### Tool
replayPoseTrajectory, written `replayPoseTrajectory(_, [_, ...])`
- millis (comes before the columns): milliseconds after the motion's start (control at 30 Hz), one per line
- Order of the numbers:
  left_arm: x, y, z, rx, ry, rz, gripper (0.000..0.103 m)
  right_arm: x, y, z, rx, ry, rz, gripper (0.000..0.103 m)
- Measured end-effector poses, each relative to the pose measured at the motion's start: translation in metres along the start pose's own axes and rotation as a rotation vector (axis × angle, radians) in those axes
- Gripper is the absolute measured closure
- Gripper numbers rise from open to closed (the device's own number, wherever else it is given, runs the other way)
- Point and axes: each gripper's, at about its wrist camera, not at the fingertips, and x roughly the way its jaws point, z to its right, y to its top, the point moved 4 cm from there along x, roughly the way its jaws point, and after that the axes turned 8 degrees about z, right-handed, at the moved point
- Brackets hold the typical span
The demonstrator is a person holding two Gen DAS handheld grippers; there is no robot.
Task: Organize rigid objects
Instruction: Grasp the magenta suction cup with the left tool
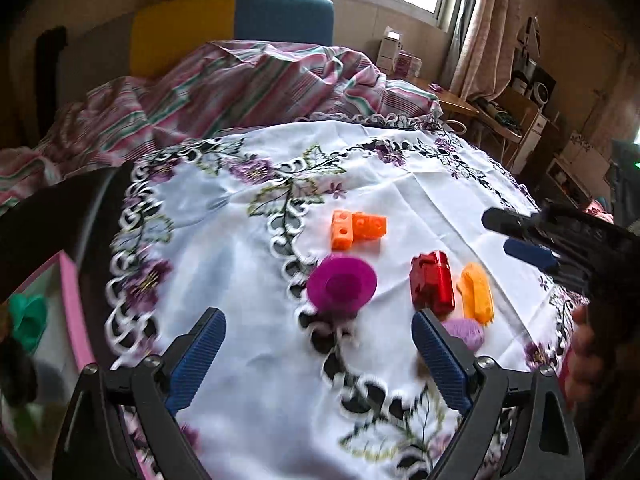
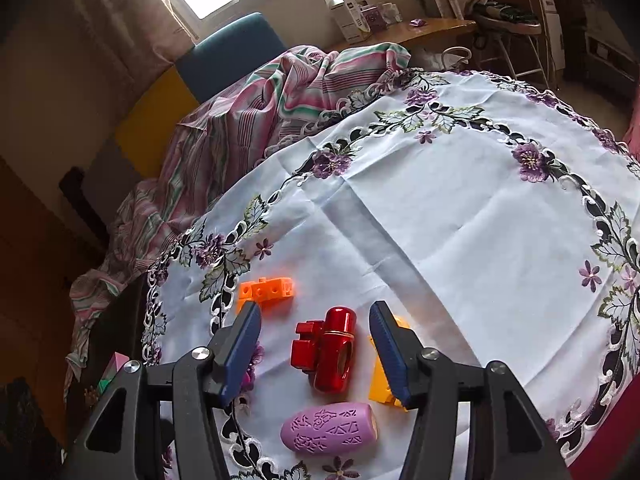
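Observation:
Several toys lie on the white embroidered tablecloth (image 1: 248, 392). An orange block piece (image 1: 358, 228) lies farthest, a magenta disc (image 1: 342, 284) nearer, a red toy (image 1: 433, 283) and a yellow-orange piece (image 1: 476, 293) to the right, a lilac oval piece (image 1: 466, 332) behind my right finger. My left gripper (image 1: 318, 332) is open and empty, just short of the magenta disc. My right gripper (image 2: 316, 328) is open, hovering over the red toy (image 2: 329, 350). The lilac piece (image 2: 330, 428) lies below it, the yellow piece (image 2: 382, 380) behind the right finger, the orange block (image 2: 266, 294) beyond. The right gripper also shows in the left wrist view (image 1: 516, 236).
A pink-rimmed box (image 1: 72, 312) holding a green item (image 1: 28, 320) sits at the table's left edge. A striped sheet (image 1: 224, 92) covers the bed behind the table. A wooden desk (image 2: 404, 32) with boxes stands by the window. The cloth (image 2: 480, 220) spreads out to the right.

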Motion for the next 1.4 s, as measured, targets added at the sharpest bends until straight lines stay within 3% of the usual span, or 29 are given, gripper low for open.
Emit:
replayPoseTrajectory(433, [0.073, 0.009, 0.011, 0.046, -0.011, -0.063, 0.007, 0.004, -0.002, -0.007, -0.013, 0.038, -0.022, 0.045])
replayPoseTrajectory(467, [0.078, 0.009, 0.011, 0.049, -0.008, -0.067, 0.024, 0.005, -0.002, -0.007, -0.013, 0.04, -0.025, 0.045])
replayPoseTrajectory(533, [0.088, 0.008, 0.01, 0.05, -0.02, -0.084, 0.046, 0.005, -0.003, -0.008, -0.013, 0.041, -0.028, 0.045])
replayPoseTrajectory(600, [0.094, 0.005, 0.009, 0.038, -0.035, -0.123, 0.046, 0.005, -0.003, -0.008, -0.018, 0.04, -0.028, 0.045])
replayPoseTrajectory(767, [0.073, 0.001, 0.006, 0.026, -0.059, -0.083, 0.046, 0.006, -0.004, -0.009, -0.03, 0.032, -0.031, 0.045])
replayPoseTrajectory(1000, [0.02, -0.011, -0.008, -0.002, -0.037, -0.026, 0.046, 0.009, -0.008, -0.012, -0.055, 0.022, -0.057, 0.045])
replayPoseTrajectory(1167, [-0.012, -0.025, -0.02, -0.019, -0.023, -0.005, 0.046, 0.019, -0.013, -0.035, -0.165, 0.0, -0.094, 0.045])
replayPoseTrajectory(1300, [-0.033, -0.031, -0.028, -0.044, -0.028, 0.013, 0.046, 0.041, -0.012, -0.071, -0.282, 0.012, -0.132, 0.027])
replayPoseTrajectory(1400, [-0.045, -0.032, -0.036, -0.079, -0.033, 0.027, 0.046, 0.068, -0.008, -0.092, -0.365, -0.018, -0.154, 0.02])
